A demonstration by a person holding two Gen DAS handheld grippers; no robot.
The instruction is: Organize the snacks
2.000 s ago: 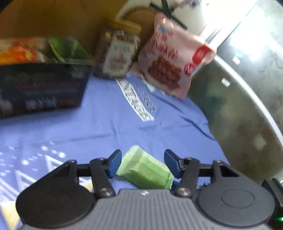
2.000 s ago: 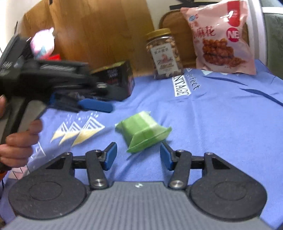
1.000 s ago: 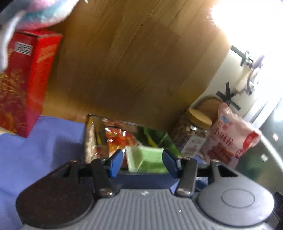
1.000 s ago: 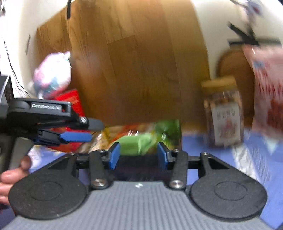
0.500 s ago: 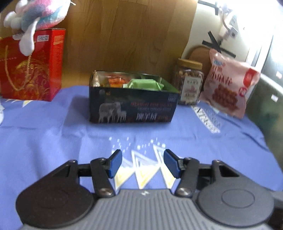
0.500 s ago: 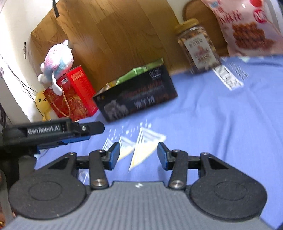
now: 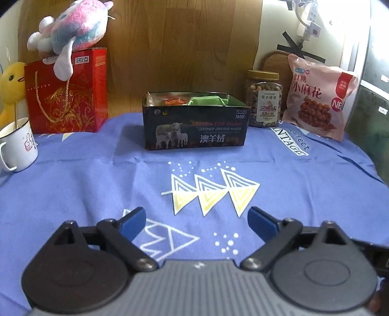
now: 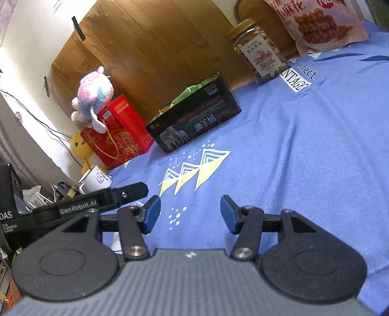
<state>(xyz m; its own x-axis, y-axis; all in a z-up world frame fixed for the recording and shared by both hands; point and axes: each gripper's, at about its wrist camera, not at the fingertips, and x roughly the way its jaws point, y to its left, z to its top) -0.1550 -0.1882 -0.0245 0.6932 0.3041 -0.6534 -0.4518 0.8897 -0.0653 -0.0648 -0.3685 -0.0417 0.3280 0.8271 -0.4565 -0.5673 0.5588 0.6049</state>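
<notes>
Both claws, left claw (image 7: 196, 220) and right claw (image 8: 190, 214), hang open and empty over the blue-clothed table (image 7: 304, 184). Green snack packet (image 7: 206, 100) lies inside the dark box (image 7: 194, 131).

Strong daylight pours in from the upper right of the left wrist view, blowing out the wall (image 7: 340, 14) there to white glare, while the wood panel (image 7: 182, 43) and the dark box (image 7: 194, 131) sit in dimmer, warmer light. Both views are sharp at the centre, but the fisheye bends straight lines and darkens the corners. The box casts a soft shadow leftward on the blue cloth (image 7: 126, 136).
</notes>
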